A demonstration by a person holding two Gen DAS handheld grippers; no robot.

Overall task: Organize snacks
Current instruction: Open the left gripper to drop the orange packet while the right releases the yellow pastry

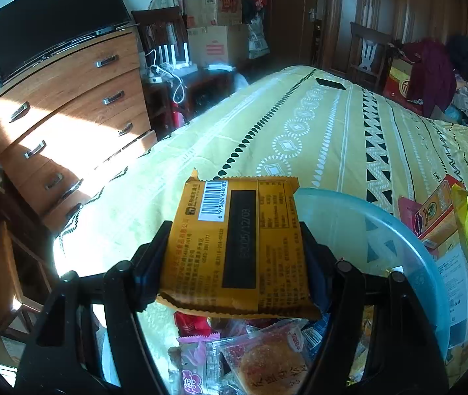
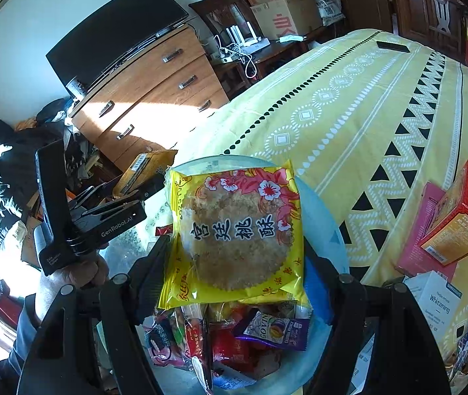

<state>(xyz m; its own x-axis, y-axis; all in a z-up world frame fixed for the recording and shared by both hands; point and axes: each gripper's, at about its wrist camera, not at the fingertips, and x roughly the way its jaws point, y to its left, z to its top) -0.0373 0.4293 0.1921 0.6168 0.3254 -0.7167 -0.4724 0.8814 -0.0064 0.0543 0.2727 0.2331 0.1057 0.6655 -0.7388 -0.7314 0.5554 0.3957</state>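
Looks like mid-sort: left hand-held gripper [image 1: 237, 250] is clamped on an orange snack pack [image 1: 239, 247], right hand-held gripper [image 2: 234, 247] on a yellow walnut-cookie pack [image 2: 234, 233], both over the blue bowl [image 2: 329, 230] on the bed [image 2: 349, 105], so next they just need dropping in.

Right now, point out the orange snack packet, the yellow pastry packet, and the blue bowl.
orange snack packet [image 1: 239, 247], left wrist view, on its black date panel.
yellow pastry packet [image 2: 234, 233], right wrist view, on the pastry behind the clear window.
blue bowl [image 1: 349, 227], left wrist view, on its bare inner wall.
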